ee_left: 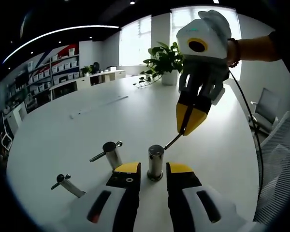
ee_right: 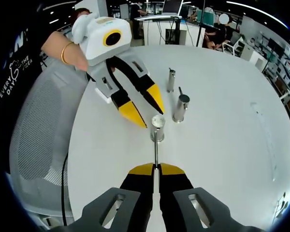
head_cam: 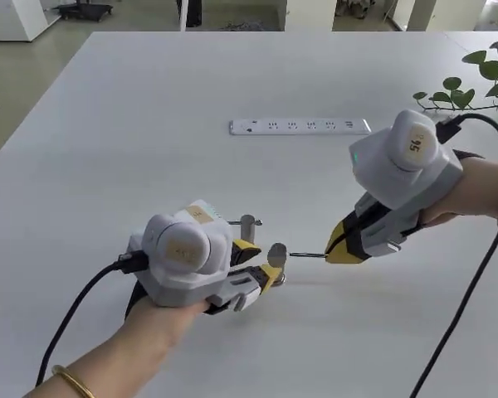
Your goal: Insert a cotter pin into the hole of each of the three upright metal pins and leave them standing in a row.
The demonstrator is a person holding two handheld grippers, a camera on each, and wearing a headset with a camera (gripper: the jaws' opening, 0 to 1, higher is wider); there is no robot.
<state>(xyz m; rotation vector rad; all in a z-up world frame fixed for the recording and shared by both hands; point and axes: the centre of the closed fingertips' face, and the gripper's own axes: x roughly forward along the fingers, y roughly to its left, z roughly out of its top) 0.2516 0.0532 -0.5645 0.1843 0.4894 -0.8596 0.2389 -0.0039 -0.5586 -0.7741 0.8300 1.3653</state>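
third and last insertion is in hand. the right gripper (ee_right: 155, 170) has its jaws closed tight on a cotter pin (ee_right: 155, 145), held level with its free end right at the head of the nearest metal pin (ee_right: 158, 126) — whether the tip has entered the hole i cannot tell. the left gripper (ee_left: 153, 168) is part open, one yellow tip either side of that pin's lower shaft with thin gaps showing, so it brackets the pin rather than clamps it. the middle metal pin (ee_left: 112, 153) and the end metal pin (ee_left: 70, 185) stand beside it in a row, each with a cotter pin through its head (the end one leans in the fisheye, so i would not swear it is plumb). all three are mid-desk (head_cam: 149, 99), on the person's side of the power strip (head_cam: 299, 126). next move, as i judge it: steady the shaft with the left jaws and push the cotter pin straight along the hole's axis — any tilt would likely topple the pin.
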